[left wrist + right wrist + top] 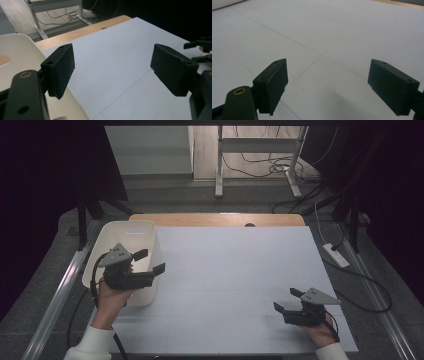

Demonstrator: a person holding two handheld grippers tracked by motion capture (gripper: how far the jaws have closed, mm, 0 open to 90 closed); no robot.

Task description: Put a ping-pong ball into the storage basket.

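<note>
A white plastic bin (145, 232) stands at the left edge of the white table top (235, 270). My left gripper (150, 261) hovers over the bin's right rim, held by a hand, jaws wide apart and holding nothing. In the left gripper view the same gripper (112, 67) looks across the table, with the bin (17, 52) at lower left. My right gripper (287, 300) rests low near the table's front right, open and pointing left. The right gripper view shows that gripper (328, 85) open with bare white surface between the jaws.
A strip of wooden desk edge (220, 219) runs behind the white sheet. Metal rails (60, 290) flank the table. Beyond it are a white desk frame (260, 150), loose cables (270, 167) on the floor and a power strip (336, 255) at the right.
</note>
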